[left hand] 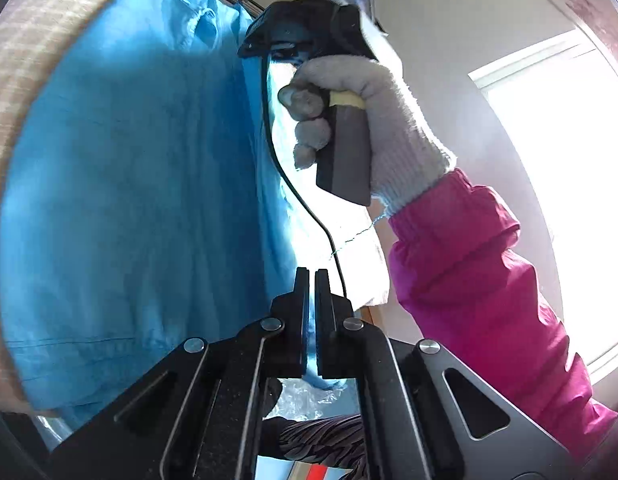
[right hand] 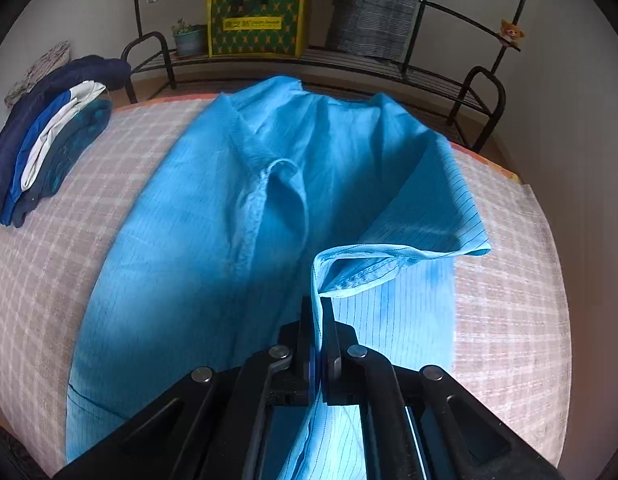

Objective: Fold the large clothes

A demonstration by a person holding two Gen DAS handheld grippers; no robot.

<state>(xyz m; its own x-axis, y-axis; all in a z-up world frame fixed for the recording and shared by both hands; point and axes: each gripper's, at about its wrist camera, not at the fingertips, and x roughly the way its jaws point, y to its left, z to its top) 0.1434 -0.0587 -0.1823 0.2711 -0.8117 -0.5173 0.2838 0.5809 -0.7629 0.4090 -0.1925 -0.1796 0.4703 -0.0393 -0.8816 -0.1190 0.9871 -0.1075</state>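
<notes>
A large light-blue garment (right hand: 213, 240) lies spread on a checked tablecloth (right hand: 509, 300). My right gripper (right hand: 320, 302) is shut on the garment's hemmed edge, and the lifted flap (right hand: 429, 216) folds back over the cloth toward the right. In the left wrist view the same garment (left hand: 129, 200) fills the left side. My left gripper (left hand: 312, 274) is shut too, with a thin strip of blue cloth showing between its fingers. A gloved hand (left hand: 389, 120) in a pink sleeve (left hand: 469, 280) holds the other tool's handle (left hand: 345, 152) above and ahead; that tool's fingertips are hidden.
A pile of folded dark and blue clothes (right hand: 49, 140) sits at the table's left edge. Behind the table stands a black metal rack (right hand: 389, 68) with a yellow-green box (right hand: 255, 20) and a potted plant (right hand: 187, 38). A bright window (left hand: 569, 160) is at the right.
</notes>
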